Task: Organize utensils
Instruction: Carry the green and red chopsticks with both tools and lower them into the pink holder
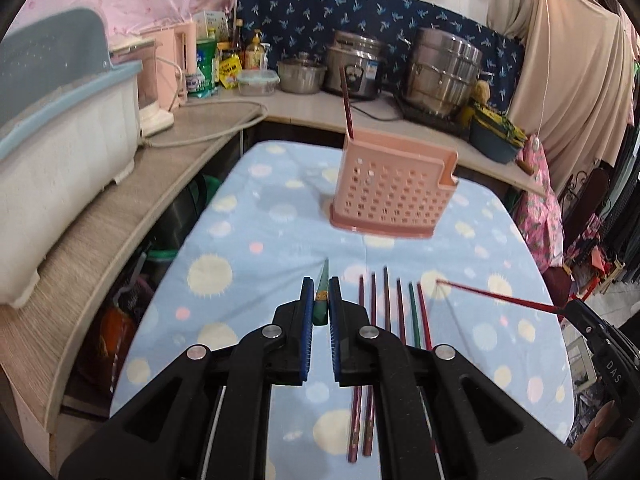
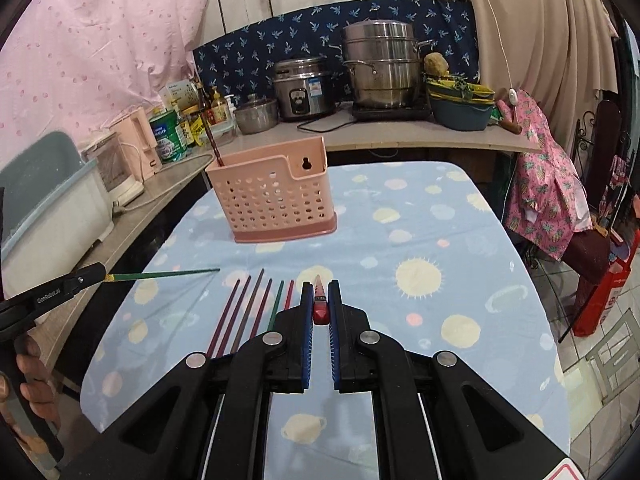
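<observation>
Two claws each hold one chopstick above the desk [image 1: 256, 216], which wears a blue cloth with pale dots. A pink rack [image 1: 394, 196] full of holes stands upright on the far part of the desk. One dark stick [image 1: 346, 102] already leans up out of the rack's left end.

Six more sticks [image 1: 394, 308] lie side by side on the cloth, near the claws and well apart from the rack. Their tips point toward the rack.

The left claw [image 1: 321, 300] is pressed together on a green stick [image 1: 322, 296]. It pinches the thick end, and the thin end pokes forward. The right claw [image 2: 320, 300] is pressed together on a red stick [image 2: 320, 304] the same way. Each stick hangs in the air and touches nothing else.

I think the step now is to carry both sticks to the rack and drop them in. To do it well, keep the grip tight all the way. Bring each stick over the open top. Tip the thin end down into the rack, away from the dark stick. Spread the claw only when the tip is well inside. Take care not to bump the rack, since it looks light and could tip over.
</observation>
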The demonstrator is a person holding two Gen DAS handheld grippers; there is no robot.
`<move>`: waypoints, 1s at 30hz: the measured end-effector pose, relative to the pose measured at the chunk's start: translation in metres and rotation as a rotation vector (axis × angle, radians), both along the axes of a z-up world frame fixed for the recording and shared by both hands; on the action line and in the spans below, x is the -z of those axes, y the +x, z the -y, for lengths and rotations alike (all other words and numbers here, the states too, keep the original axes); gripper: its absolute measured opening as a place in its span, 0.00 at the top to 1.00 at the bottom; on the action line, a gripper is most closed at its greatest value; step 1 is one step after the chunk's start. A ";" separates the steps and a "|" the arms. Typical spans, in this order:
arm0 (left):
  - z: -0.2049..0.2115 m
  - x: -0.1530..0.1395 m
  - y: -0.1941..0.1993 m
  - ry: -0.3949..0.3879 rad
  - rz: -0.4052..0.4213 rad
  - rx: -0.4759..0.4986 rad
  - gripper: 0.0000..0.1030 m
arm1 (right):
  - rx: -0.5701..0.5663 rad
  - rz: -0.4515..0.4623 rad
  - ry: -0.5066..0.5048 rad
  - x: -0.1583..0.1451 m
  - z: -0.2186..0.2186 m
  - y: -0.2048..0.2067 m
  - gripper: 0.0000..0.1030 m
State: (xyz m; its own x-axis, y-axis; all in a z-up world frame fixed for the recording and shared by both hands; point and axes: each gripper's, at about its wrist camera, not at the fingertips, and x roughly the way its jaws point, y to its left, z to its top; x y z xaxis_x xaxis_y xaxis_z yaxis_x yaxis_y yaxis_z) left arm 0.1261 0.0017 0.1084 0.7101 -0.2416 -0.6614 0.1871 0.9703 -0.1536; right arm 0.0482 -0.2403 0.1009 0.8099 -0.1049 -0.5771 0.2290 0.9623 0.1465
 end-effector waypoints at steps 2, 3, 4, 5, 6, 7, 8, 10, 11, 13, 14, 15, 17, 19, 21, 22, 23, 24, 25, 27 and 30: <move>0.000 -0.011 0.010 -0.004 0.015 -0.006 0.93 | 0.002 0.013 0.005 -0.009 0.006 0.007 0.93; 0.000 -0.015 0.015 -0.003 0.021 -0.008 0.93 | 0.002 0.019 0.010 -0.013 0.009 0.012 0.93; 0.001 -0.019 0.019 -0.001 0.029 -0.011 0.93 | 0.004 0.024 0.011 -0.017 0.012 0.015 0.93; 0.002 -0.025 0.024 0.003 0.039 -0.015 0.93 | 0.006 0.028 0.011 -0.021 0.014 0.019 0.93; 0.002 -0.029 0.028 0.004 0.046 -0.018 0.93 | 0.007 0.032 0.011 -0.025 0.017 0.024 0.93; 0.003 -0.033 0.033 0.000 0.053 -0.019 0.93 | 0.006 0.037 0.012 -0.029 0.019 0.028 0.93; 0.004 -0.037 0.037 -0.003 0.056 -0.021 0.93 | 0.004 0.042 0.013 -0.033 0.021 0.031 0.93; 0.006 -0.047 0.049 -0.011 0.063 -0.026 0.93 | 0.002 0.055 0.018 -0.042 0.026 0.040 0.93; 0.007 -0.052 0.055 -0.014 0.067 -0.028 0.93 | 0.000 0.064 0.022 -0.047 0.029 0.045 0.93; 0.010 -0.060 0.064 -0.018 0.077 -0.032 0.93 | -0.011 0.090 0.032 -0.058 0.033 0.053 0.93; 0.011 -0.067 0.069 -0.025 0.083 -0.032 0.93 | -0.014 0.103 0.034 -0.064 0.034 0.057 0.93; 0.013 -0.072 0.072 -0.030 0.090 -0.030 0.93 | -0.016 0.116 0.034 -0.070 0.035 0.061 0.93; 0.017 -0.085 0.080 -0.035 0.111 -0.028 0.93 | -0.020 0.138 0.034 -0.083 0.037 0.069 0.93; 0.021 -0.097 0.086 -0.042 0.128 -0.026 0.93 | -0.023 0.166 0.034 -0.097 0.038 0.078 0.93; 0.025 -0.113 0.093 -0.059 0.148 -0.021 0.93 | -0.027 0.198 0.037 -0.112 0.038 0.086 0.93; 0.026 -0.121 0.097 -0.067 0.159 -0.020 0.93 | -0.028 0.216 0.034 -0.120 0.038 0.091 0.93; 0.028 -0.131 0.100 -0.078 0.175 -0.020 0.93 | -0.031 0.235 0.032 -0.129 0.038 0.097 0.93; 0.030 -0.140 0.104 -0.085 0.192 -0.019 0.93 | -0.031 0.252 0.029 -0.137 0.038 0.103 0.93; 0.032 -0.148 0.107 -0.090 0.208 -0.019 0.93 | -0.031 0.271 0.025 -0.146 0.038 0.110 0.93; 0.037 -0.166 0.115 -0.100 0.247 -0.026 0.93 | -0.030 0.307 0.023 -0.161 0.038 0.123 0.93; 0.044 -0.186 0.132 -0.110 0.298 -0.043 0.93 | -0.023 0.351 0.016 -0.179 0.038 0.144 0.93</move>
State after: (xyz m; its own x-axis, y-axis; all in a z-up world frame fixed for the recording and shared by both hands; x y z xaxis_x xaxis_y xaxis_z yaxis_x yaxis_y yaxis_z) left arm 0.2579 -0.0421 0.2945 0.8797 -0.2661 -0.3942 0.1992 0.9588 -0.2028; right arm 0.1923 -0.2786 0.2801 0.9612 -0.0776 -0.2647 0.1405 0.9635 0.2277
